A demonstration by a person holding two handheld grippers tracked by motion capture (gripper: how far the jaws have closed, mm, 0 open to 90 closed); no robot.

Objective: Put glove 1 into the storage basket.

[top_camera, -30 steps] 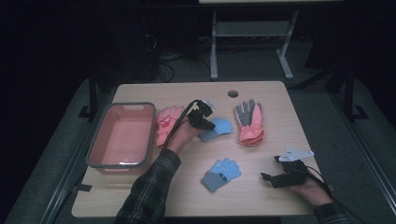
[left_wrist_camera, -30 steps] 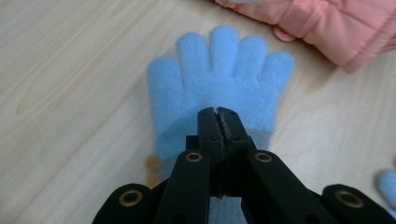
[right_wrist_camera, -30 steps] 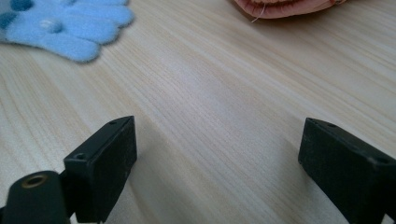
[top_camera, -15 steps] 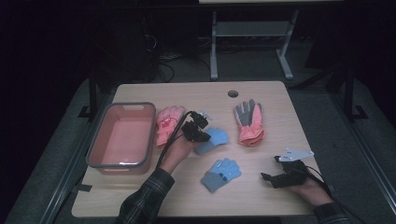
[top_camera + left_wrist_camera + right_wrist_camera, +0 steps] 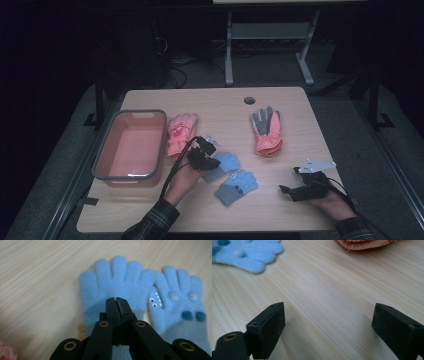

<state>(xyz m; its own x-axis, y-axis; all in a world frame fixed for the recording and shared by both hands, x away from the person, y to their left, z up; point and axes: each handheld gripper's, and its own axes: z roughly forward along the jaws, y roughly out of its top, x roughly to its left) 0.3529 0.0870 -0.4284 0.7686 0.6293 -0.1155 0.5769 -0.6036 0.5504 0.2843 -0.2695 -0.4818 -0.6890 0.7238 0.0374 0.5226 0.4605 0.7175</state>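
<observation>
The left tool [image 5: 117,302] has its jaws pinched together on the plain blue glove [image 5: 115,282] at mid-frame, dragging nothing else. A second blue glove [image 5: 180,312] lies just beside it, at right. The right tool [image 5: 328,322] stands wide open over bare table [image 5: 332,290], gripping nothing.

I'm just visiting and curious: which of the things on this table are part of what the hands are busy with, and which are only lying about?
In the job:
- left gripper, shut on the plain blue glove
- blue glove with eyes, its match, lying beside it

Lying about:
- pink tub
- pink glove
- grey-and-pink glove
- right gripper, open over bare table
</observation>
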